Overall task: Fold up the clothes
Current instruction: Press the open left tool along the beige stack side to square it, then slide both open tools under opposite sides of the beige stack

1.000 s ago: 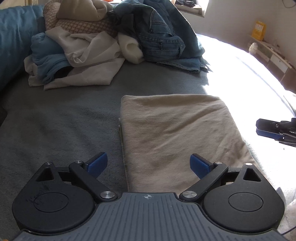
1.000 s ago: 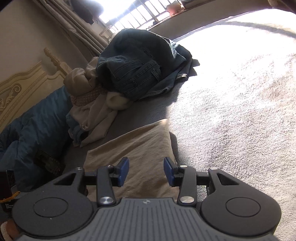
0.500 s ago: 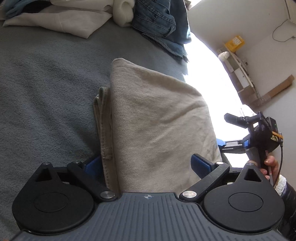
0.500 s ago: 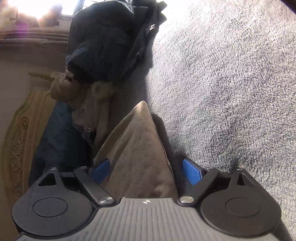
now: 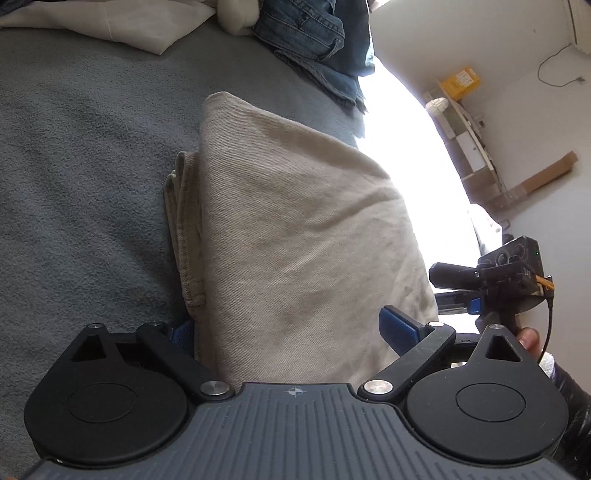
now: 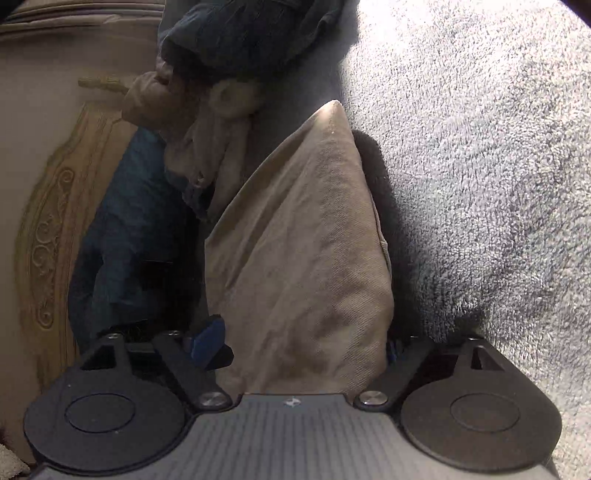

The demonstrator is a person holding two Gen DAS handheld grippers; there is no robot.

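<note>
So I had both tools down at the near end of the folded beige twill garment [image 5: 295,229], which lay flat on the grey fleecy bed cover [image 5: 81,155]. My left gripper [image 5: 291,332] straddled its near left part, jaws wide but closing a bit, one blue pad tucked beside the stacked folded edges on the left, the other blue pad [image 5: 399,328] hanging just over the cloth, not pressing it as far as I could see. My right gripper [image 6: 299,343] sat around the garment's other near corner, jaws also closing in, cloth between them; the left blue pad [image 6: 207,339] was clear of the fabric, and the right one was mostly hidden behind the fold, so no real clamp yet. In the left view I could see the right tool off to the side with a bit of the person's hand [image 5: 528,338] on its handle. Further back on the bed was the heap of unfolded laundry: blue denim jeans [image 5: 314,33] and a cream-white cloth [image 5: 110,26] next to them. The right camera also caught the carved cream headboard [image 6: 48,229] behind the pile.
</note>
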